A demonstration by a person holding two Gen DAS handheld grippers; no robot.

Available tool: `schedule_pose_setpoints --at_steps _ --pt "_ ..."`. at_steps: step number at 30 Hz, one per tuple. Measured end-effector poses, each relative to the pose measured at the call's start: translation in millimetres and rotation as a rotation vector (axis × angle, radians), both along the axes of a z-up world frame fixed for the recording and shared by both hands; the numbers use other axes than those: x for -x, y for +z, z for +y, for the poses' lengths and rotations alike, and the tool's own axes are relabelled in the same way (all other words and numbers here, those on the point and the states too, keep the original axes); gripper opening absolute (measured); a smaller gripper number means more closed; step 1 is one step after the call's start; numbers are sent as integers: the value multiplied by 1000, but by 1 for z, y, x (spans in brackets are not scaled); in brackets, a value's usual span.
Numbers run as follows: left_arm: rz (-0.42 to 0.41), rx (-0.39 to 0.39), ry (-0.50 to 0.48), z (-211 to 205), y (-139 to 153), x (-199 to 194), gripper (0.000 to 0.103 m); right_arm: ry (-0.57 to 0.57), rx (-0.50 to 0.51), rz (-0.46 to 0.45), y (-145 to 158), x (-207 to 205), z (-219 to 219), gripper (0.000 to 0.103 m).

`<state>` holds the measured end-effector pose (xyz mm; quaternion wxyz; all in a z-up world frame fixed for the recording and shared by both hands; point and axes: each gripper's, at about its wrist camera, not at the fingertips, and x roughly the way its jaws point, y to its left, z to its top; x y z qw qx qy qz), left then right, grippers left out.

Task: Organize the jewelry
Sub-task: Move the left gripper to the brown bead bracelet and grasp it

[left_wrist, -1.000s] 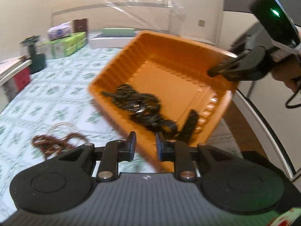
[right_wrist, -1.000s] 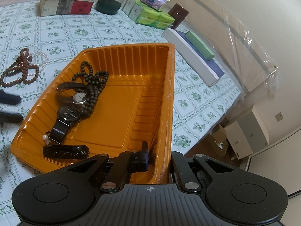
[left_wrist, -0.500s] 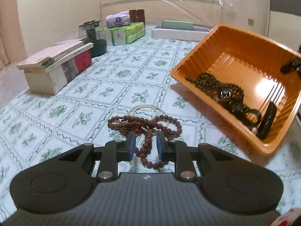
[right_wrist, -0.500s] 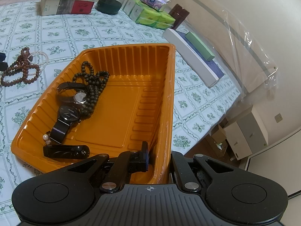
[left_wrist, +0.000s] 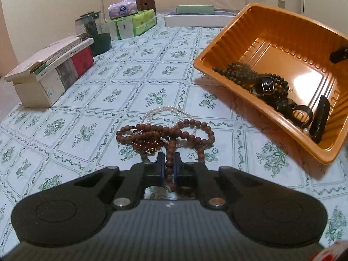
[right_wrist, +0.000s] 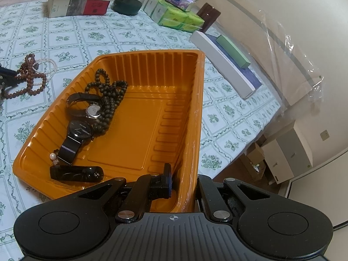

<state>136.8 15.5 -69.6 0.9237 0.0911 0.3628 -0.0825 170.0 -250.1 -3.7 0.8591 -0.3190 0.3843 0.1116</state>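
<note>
The worktop, under a green floral cloth, carries stacked books, tissue packs and a glass jar along its far edge, well clear of the sorting area. The orange tray is tipped up off the cloth because the right gripper is clamped fully on its near wall, one finger inside and one outside. That tilt has gathered the contents in the low end: dark beads, two watches, a black oblong piece and a small pearl. It also turns the tray's mouth toward the loose pile. Beside the tray on the cloth lie the brown bead strand and a pearl strand, tangled together. The left gripper has pinched a loop of the brown beads, jaws nearly closed on it, probably ready to lift it into the tray.
</note>
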Motion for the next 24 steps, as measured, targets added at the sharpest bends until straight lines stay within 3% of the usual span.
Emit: schedule_pose_setpoints --at_steps 6,24 --pt "-24 -2 -3 5 25 13 6 11 -4 -2 0 0 -1 5" --pt "-184 16 24 50 152 33 6 32 -12 -14 3 0 -3 5"
